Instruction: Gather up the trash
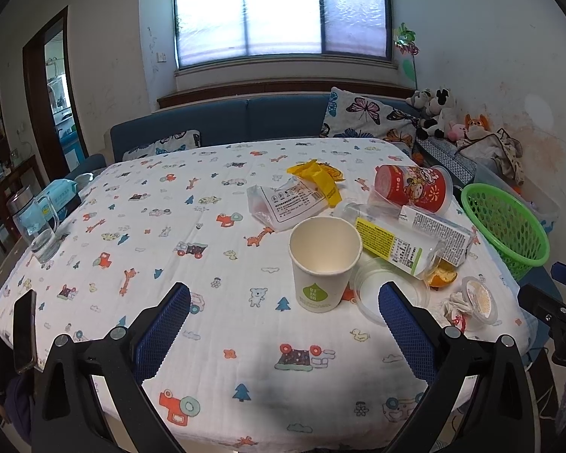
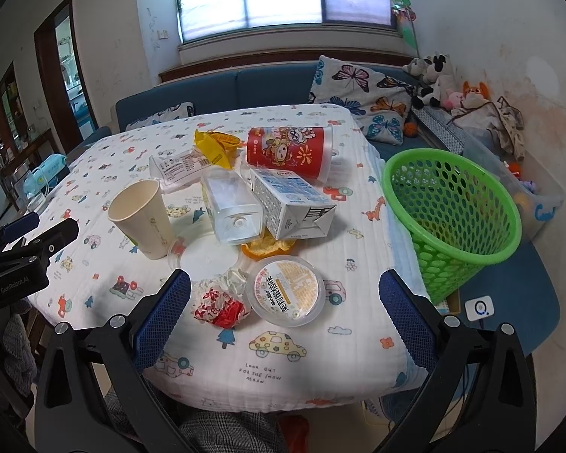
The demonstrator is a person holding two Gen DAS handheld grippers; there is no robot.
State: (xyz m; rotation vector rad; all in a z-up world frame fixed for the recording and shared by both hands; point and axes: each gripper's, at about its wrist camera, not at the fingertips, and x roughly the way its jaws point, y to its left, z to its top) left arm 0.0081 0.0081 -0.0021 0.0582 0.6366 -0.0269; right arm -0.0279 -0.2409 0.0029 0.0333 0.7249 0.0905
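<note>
Right wrist view is showing the right gripper (image 2: 285, 294) with its jaws spread wide and nothing between the pads, hovering over the near edge of the counter (image 2: 320, 373). Framed between the jaws are lying a crumpled wrapper (image 2: 220, 304) and, touching it at 3 o'clock, a sealed tub (image 2: 287, 291).

The wrapper is looking light and soft, so it should crush easily; a pinch across its bunched middle ought to hold. The tub is looking stiff but slick, with a film lid, so gripping across its side walls seems safer than pressing the top.

Further out, at 12 o'clock, a clear lid (image 2: 203, 260) is lying flat and thin, likely awkward to lift. Beyond it are resting a peel (image 2: 268, 249), a bottle (image 2: 232, 207) on its side and a carton (image 2: 294, 204), all probably empty and light. At 10 o'clock a cup (image 2: 141, 215) is standing upright; it would probably dent under a hard squeeze. The basket (image 2: 452, 211) is waiting at 2 o'clock, just off the counter's edge.

In the left wrist view, the left gripper (image 1: 285, 296) is likewise gaping, empty, with the cup at 12 o'clock.
</note>
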